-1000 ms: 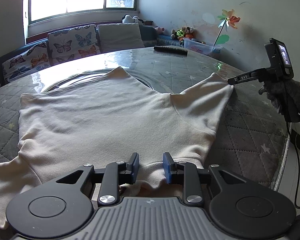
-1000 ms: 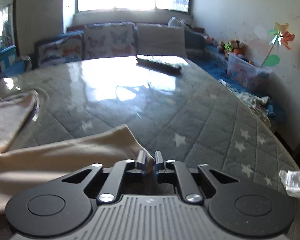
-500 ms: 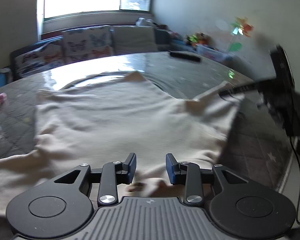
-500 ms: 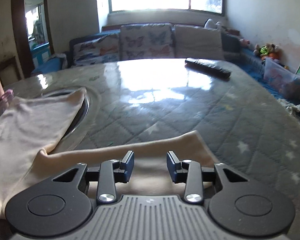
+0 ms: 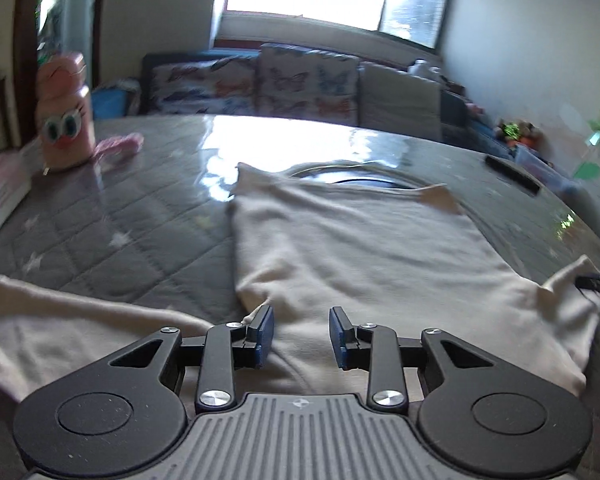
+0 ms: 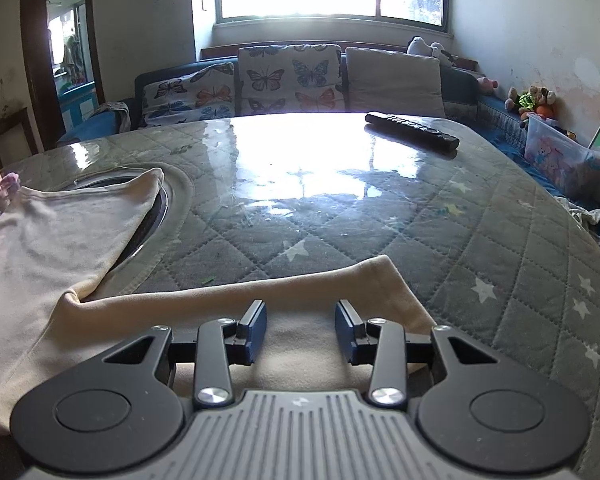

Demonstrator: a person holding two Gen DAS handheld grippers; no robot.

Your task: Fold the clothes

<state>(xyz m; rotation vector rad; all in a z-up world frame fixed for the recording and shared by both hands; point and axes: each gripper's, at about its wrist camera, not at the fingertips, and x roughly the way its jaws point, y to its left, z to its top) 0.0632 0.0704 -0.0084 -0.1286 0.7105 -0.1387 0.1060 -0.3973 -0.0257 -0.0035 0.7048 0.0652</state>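
Note:
A cream long-sleeved top (image 5: 360,256) lies flat on the quilted grey table (image 5: 112,232). In the left wrist view its body runs away from me and one sleeve (image 5: 60,328) stretches to the left. My left gripper (image 5: 300,334) is open and empty just above the near edge of the top. In the right wrist view the other sleeve (image 6: 300,300) lies across the front, with the body (image 6: 52,232) at the left. My right gripper (image 6: 301,330) is open and empty over that sleeve's end.
A pink bottle with cartoon eyes (image 5: 64,116) and a pink cloth (image 5: 118,146) stand at the far left. A black remote (image 6: 412,130) lies at the far right of the table. A metal ring (image 6: 156,208) is set in the table's middle. A sofa (image 6: 292,80) lies beyond.
My right gripper has opened and let go of the sleeve end, which now lies flat. My left gripper has swung left toward the left sleeve side and opened wider.

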